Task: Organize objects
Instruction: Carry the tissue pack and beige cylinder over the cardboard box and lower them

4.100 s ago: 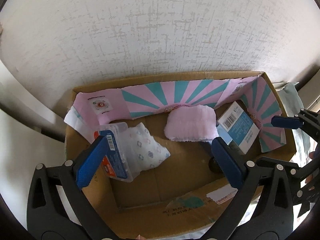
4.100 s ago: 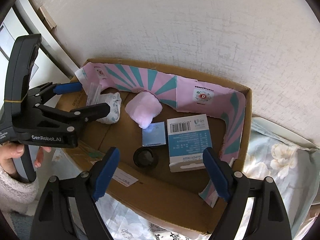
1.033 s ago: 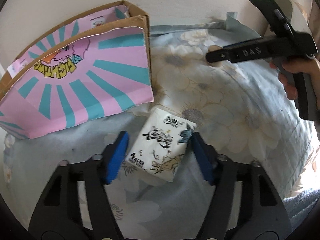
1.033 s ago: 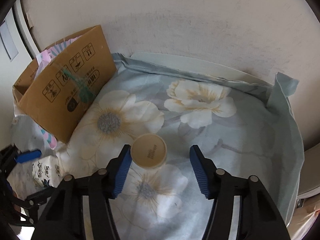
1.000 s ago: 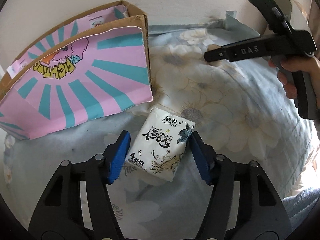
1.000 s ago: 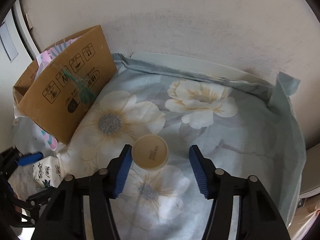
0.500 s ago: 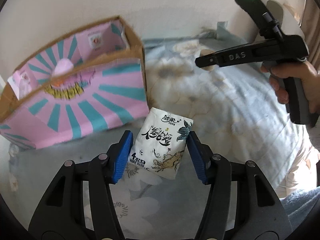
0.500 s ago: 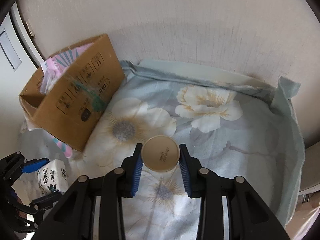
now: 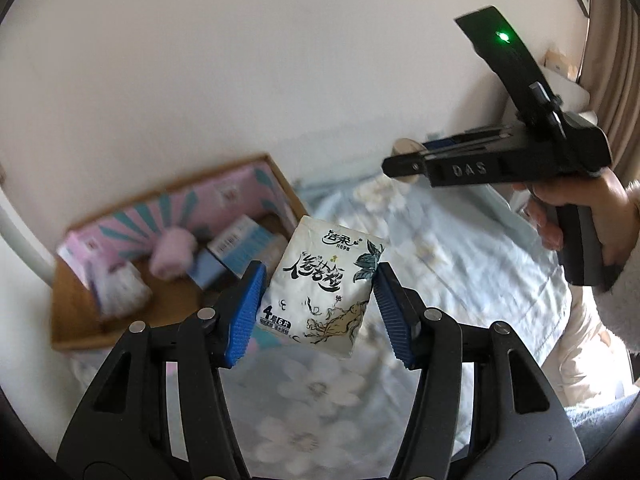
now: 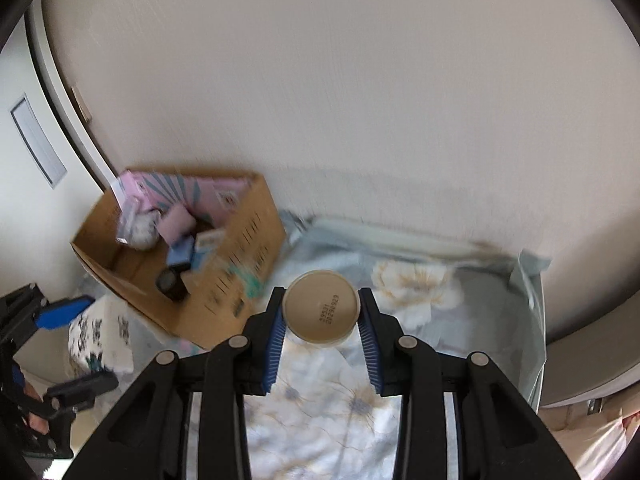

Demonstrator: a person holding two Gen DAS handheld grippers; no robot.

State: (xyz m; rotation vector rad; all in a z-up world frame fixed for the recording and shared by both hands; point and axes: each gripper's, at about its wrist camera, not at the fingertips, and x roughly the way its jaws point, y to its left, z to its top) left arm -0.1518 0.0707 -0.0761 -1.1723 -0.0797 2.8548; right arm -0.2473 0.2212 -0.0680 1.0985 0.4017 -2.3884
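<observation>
- The left gripper is clenched on a tissue pack, holding it in the air above the flowered bedspread, just right of the open box.
- The right gripper is clamped on a round jar, its tan dated face turned to the camera, also lifted off the bedspread, right of the box.
- The box sits at the far left against the wall; a pink cloth, a blue carton and a dark lid already lie inside.
- I would guess both items are bound for the box, and little of its floor looks free.
- Risk: the pack is soft, and the pads pinch only its lower sides; a quick swing could let it slump or slide out.
- Risk: the jar is round and smooth, held at two narrow spots; a tilt could roll it free onto the bed.
- Risk: both grippers heading for one opening could knock together, or catch the box wall and shift it.
</observation>
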